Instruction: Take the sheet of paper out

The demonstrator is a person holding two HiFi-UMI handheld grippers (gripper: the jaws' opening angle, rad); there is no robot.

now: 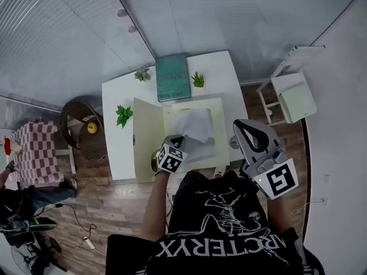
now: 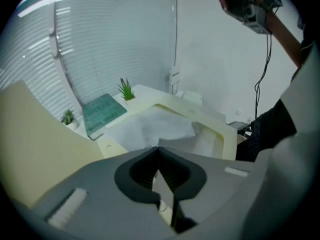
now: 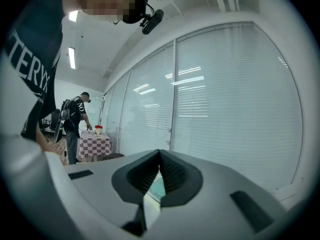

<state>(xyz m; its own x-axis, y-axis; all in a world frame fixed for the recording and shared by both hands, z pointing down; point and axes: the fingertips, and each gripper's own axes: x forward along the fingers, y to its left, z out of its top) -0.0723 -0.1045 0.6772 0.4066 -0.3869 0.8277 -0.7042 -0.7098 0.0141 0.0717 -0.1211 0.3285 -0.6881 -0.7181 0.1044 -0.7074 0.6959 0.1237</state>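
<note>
A cream box [image 1: 221,109] lies open on the white table [image 1: 117,153], its lid [image 1: 147,139] folded out to the left. A crumpled white sheet of paper [image 1: 195,125] rises out of the box. My left gripper [image 1: 178,138] is shut on the sheet's near corner. In the left gripper view the sheet of paper [image 2: 160,126] runs up into my left gripper [image 2: 158,149], whose jaws are pinched together, above the box [image 2: 221,130] and beside the lid [image 2: 35,144]. My right gripper [image 1: 238,125] hangs off the table's right side, shut and empty. In its own view, the right gripper [image 3: 160,152] faces window blinds.
A teal book [image 1: 173,77] lies at the table's far edge between two small potted plants [image 1: 198,80] [image 1: 142,73]; a third plant [image 1: 123,115] stands left of the lid. A white stool [image 1: 292,96] stands to the right, a round chair [image 1: 80,125] to the left. A person [image 3: 77,119] stands far off.
</note>
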